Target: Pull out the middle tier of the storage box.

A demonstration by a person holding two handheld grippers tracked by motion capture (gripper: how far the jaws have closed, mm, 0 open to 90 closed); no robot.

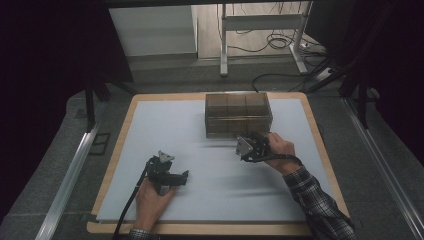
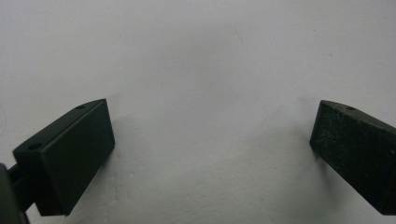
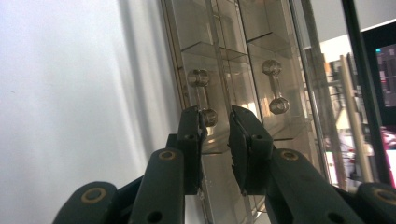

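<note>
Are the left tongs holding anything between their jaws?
No. In the left gripper view the left tongs stand wide open over the bare white table, nothing between the jaws.

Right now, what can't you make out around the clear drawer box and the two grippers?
- Right gripper: whether its pads touch the drawer handle; the jaw tips overlap it.
- Clear drawer box: contents; tinted walls, too small in the high view.
- Left gripper: jaw bases cut off by the frame's edges.

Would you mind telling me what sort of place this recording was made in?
Probably a lab or workshop recording bench: a white mat on a wooden-edged table, a clear plastic drawer box as the work piece, and loose cables under a metal desk frame behind.
</note>
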